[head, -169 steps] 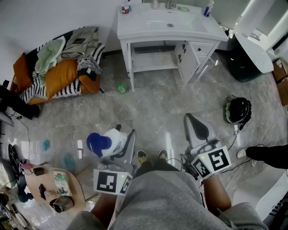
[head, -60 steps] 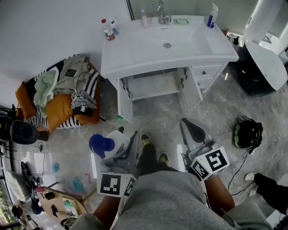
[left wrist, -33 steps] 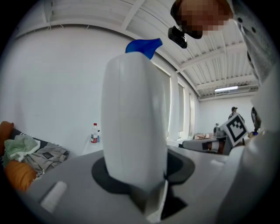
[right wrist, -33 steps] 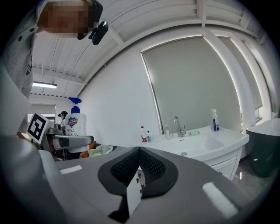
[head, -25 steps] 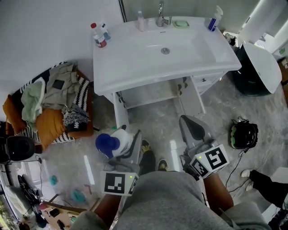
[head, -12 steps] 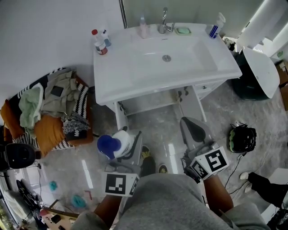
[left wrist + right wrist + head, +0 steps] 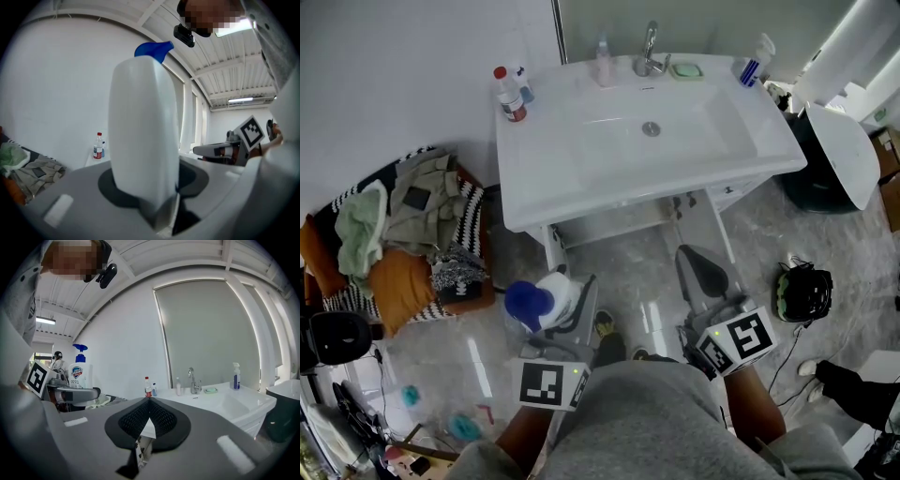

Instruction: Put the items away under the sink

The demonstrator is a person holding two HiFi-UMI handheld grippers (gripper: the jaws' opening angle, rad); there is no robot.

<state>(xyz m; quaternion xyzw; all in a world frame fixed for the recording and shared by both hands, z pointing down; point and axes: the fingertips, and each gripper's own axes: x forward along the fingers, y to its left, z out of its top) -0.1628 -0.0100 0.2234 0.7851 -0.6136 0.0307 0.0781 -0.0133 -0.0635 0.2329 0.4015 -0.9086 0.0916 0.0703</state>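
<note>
My left gripper (image 7: 559, 302) is shut on a white soap bottle (image 7: 546, 298) with a blue pump top, held low in front of my legs. In the left gripper view the bottle (image 7: 145, 133) stands upright between the jaws and fills the middle. My right gripper (image 7: 701, 270) is shut with nothing in it; its dark pads (image 7: 149, 417) meet. The white sink cabinet (image 7: 581, 183) stands just ahead. Its doors (image 7: 705, 217) hang open on the shelf (image 7: 614, 223) under the basin.
On the sink top stand a red-capped bottle (image 7: 506, 94), a small clear bottle (image 7: 603, 64), a tap (image 7: 650, 52), a green soap dish (image 7: 686, 68) and a blue spray bottle (image 7: 754, 62). Clothes and cushions (image 7: 394, 225) lie left; a black helmet (image 7: 804, 291) and a dark bin (image 7: 825, 183) right.
The sink has come much closer and larger in the head view as I walked up to it. Both grippers keep their pose, the bottle still in the left one.
</note>
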